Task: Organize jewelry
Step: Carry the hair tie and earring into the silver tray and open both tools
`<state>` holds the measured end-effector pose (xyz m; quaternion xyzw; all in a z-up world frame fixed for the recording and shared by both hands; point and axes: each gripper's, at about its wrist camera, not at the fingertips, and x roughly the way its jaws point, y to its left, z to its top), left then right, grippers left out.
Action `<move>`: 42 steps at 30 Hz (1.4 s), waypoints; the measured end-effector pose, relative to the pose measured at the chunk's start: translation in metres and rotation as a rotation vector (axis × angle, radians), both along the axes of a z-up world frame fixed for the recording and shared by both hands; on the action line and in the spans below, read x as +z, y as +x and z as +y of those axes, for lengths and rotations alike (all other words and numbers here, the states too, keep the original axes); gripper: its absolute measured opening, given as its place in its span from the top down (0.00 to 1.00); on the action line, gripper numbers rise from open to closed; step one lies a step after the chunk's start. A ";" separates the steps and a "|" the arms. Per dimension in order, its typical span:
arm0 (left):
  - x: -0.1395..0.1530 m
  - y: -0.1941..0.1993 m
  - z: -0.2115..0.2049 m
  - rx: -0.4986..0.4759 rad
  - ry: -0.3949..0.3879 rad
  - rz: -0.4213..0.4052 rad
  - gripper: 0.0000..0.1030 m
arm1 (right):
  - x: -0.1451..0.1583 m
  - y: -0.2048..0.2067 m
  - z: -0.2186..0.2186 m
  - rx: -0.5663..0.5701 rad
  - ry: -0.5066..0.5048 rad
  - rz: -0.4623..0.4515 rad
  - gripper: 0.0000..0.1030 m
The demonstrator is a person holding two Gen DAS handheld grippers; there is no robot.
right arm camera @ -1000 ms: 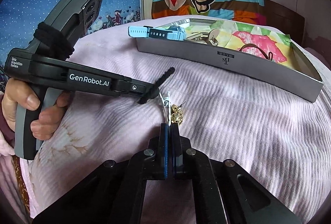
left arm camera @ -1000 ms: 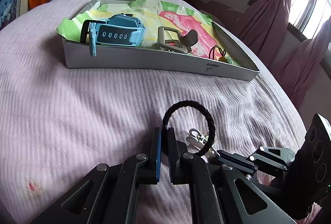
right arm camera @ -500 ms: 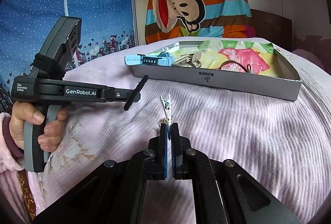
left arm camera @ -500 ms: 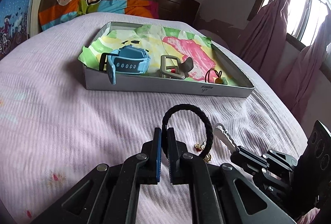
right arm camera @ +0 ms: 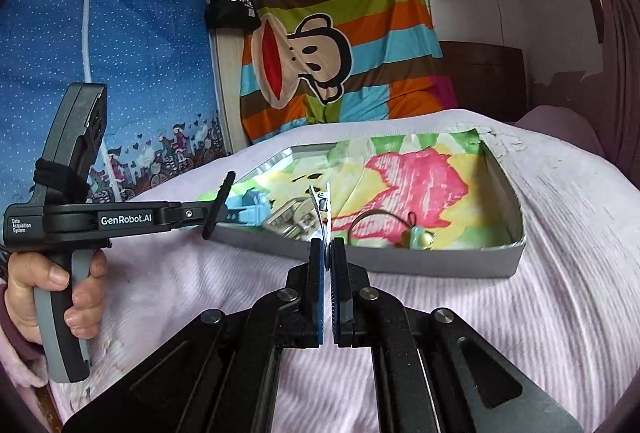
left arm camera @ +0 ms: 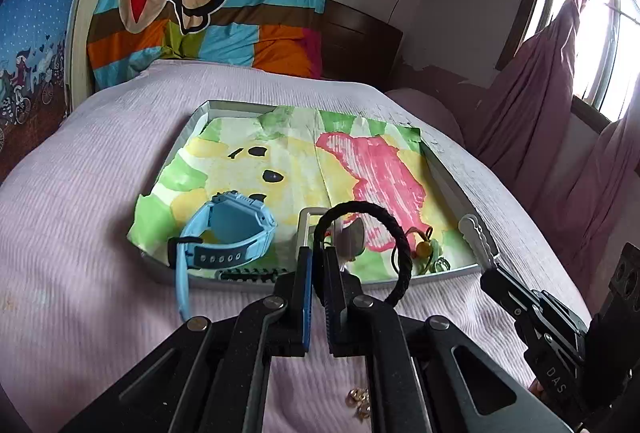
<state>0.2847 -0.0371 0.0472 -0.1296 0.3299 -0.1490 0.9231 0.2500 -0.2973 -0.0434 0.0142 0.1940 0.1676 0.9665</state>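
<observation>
Watch (left arm camera: 224,233) lies in tray (left arm camera: 448,169), left of buckle (left arm camera: 308,221).

The left gripper (left arm camera: 316,275), a matte black linkage frame, carries silver round screws and blue ribbed pads. The right gripper (right arm camera: 330,265) is built alike. From the right wrist view, the left unit shows white "GenRobot.AI" lettering, a grey pistol handle, black cord wrapping, and a fuzzy pink sleeve (right arm camera: 18,365).

Black braided bracelet (left arm camera: 402,253), silver hair clip (right arm camera: 322,207)
</observation>
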 end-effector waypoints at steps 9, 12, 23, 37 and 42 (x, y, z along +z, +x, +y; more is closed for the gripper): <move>0.001 0.036 -0.043 -0.030 0.055 0.035 0.95 | 0.001 0.058 -0.038 -0.147 0.088 0.113 0.97; 0.001 0.045 -0.058 -0.045 0.109 0.048 0.95 | -0.005 0.071 -0.042 -0.178 0.095 0.147 0.97; 0.002 0.067 -0.089 -0.091 0.224 0.118 0.95 | -0.023 0.100 -0.037 -0.201 0.067 0.261 0.97; -0.012 0.070 -0.112 -0.127 0.301 0.192 0.94 | -0.025 0.116 -0.036 -0.169 0.034 0.371 0.97; -0.011 0.066 -0.105 -0.108 0.246 0.187 0.94 | -0.025 0.117 -0.037 -0.163 0.032 0.387 0.97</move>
